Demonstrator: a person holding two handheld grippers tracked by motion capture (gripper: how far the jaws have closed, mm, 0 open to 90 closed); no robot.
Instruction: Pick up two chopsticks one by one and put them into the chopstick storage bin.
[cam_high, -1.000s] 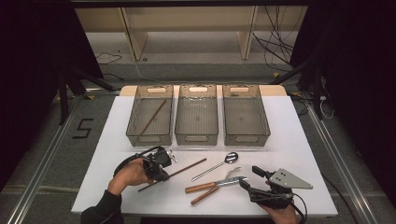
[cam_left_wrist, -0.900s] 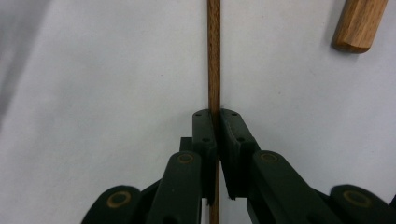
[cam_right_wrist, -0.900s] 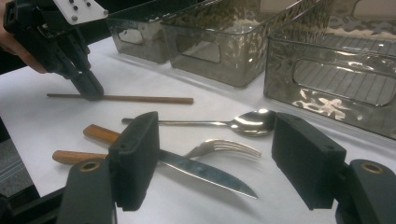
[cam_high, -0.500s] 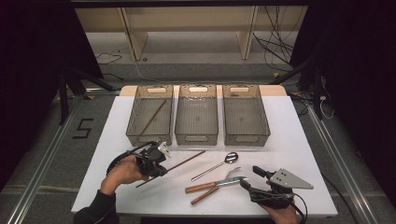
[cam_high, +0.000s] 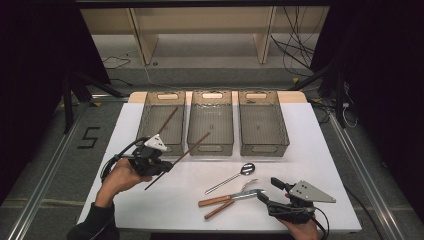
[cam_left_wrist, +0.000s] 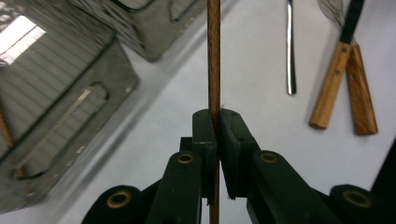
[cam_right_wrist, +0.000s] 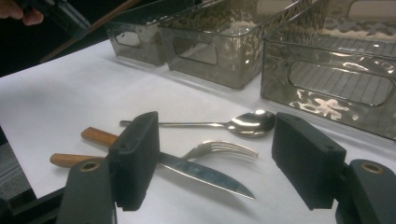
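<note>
Wooden chopstick (cam_left_wrist: 214, 56) is pinched in the left claw (cam_left_wrist: 215, 122), while the right claw (cam_right_wrist: 215, 163) stands spread, empty.

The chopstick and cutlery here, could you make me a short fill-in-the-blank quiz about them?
1. The left gripper is shut on a wooden ____.
2. The left bin already holds one ____.
3. On the table, the knife lies across the ____, and both have wooden handles.
4. The right gripper is ____ and holds nothing.

Missing words: chopstick; chopstick; fork; open
</note>
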